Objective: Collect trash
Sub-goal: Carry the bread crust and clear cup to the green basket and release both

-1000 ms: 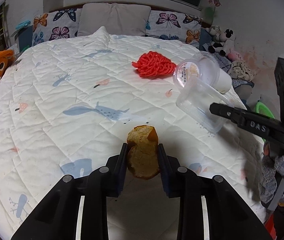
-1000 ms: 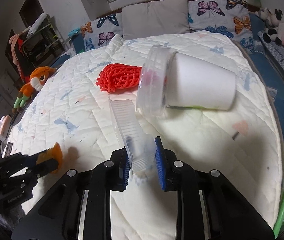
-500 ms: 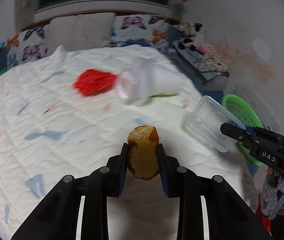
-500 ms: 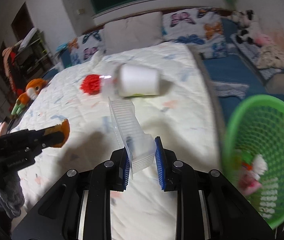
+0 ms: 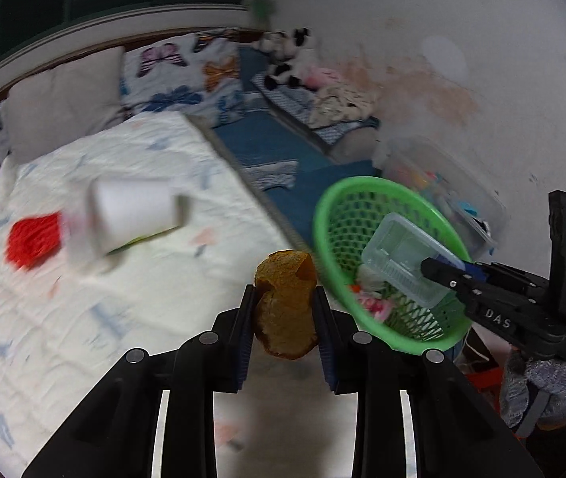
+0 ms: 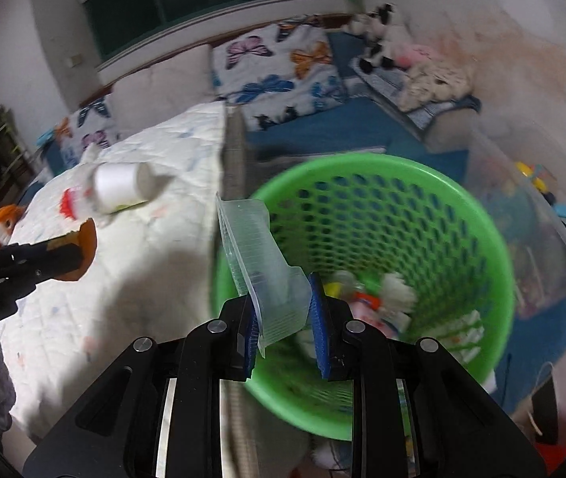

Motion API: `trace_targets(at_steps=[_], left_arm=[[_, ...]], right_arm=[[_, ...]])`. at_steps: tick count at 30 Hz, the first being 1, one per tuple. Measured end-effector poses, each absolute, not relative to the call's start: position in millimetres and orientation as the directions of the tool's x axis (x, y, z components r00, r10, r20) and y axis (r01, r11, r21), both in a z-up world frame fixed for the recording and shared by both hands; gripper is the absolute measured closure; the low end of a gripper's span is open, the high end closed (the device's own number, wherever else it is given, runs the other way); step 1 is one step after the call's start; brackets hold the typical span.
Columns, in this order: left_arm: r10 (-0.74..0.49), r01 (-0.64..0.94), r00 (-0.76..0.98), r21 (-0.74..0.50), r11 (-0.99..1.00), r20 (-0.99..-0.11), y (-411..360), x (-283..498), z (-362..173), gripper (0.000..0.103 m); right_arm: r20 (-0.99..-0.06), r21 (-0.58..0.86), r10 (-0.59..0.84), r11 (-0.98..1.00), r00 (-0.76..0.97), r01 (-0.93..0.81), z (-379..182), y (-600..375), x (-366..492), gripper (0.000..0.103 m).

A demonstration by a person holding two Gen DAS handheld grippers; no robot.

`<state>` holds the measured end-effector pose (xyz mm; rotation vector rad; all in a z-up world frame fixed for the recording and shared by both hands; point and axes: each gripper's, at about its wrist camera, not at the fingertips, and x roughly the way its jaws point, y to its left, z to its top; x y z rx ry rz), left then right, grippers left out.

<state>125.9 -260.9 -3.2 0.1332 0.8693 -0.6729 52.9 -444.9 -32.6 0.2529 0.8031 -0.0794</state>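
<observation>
Gripping a brown-orange fruit peel (image 5: 286, 303) in the left tool (image 5: 285, 318), low in the centre of the left wrist view, pads pressing on both of its sides; seen again at mid-left of the right wrist view as the left tool (image 6: 77, 255) clamping the peel (image 6: 88, 247) over the white quilted bed (image 6: 155, 263)

Pinching a clear plastic container (image 6: 261, 267) by one wall in the right tool (image 6: 285, 318), centre of the right wrist view, the container standing on edge and rising toward the upper left, over the near rim of the green mesh basket (image 6: 366, 175); also showing at right of the left wrist view, right tool (image 5: 448, 273) holding the container (image 5: 400, 257) in front of the basket (image 5: 325, 215)

Lying in the bottom of the basket: scraps of mixed rubbish (image 6: 378, 302), blurred

Resting on the bed (image 5: 155, 302) at left of the left wrist view: a white cup (image 5: 135, 211) tipped on its side, and just left of it a red mesh net (image 5: 34, 239), both smeared by motion

Showing a grey knitted glove (image 5: 538, 390) at lower right of that view, under the right tool's handle
</observation>
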Motion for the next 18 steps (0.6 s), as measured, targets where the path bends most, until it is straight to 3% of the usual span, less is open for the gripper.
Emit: trace_targets(at_steps=[5,7,11,15,18], left_arm=[[-0.503,0.646,0.425,-0.137,0.751,-0.752,-303,124,-5,0.075],[-0.503,0.66,0.415,-0.129,0.74,-0.758,-317,124,-7,0.075],[-0.502,0.686,0.4,-0.112,0.719,-0.767,-340,125,-10,0.075],[-0.501,0.7,0.383,-0.11,0.705,-0.777,-356,126,-16,0.075],[-0.504,0.709,0.363,-0.118,0.695,-0.783,-367,128,-22,0.075]], right_arm=[[-0.738,0.179,-0.017,0.959,0.674,0.221,-43,-468,48,0.079],[-0.745,0.19,-0.021,0.951,0.667,0.242,-48,-478,45,0.073],[-0.746,0.206,-0.025,0.942,0.665,0.266,-52,-491,40,0.072],[-0.74,0.209,-0.041,0.935,0.671,0.287,-51,-502,31,0.063],[-0.731,0.217,-0.049,0.929,0.681,0.3,-48,-510,24,0.062]])
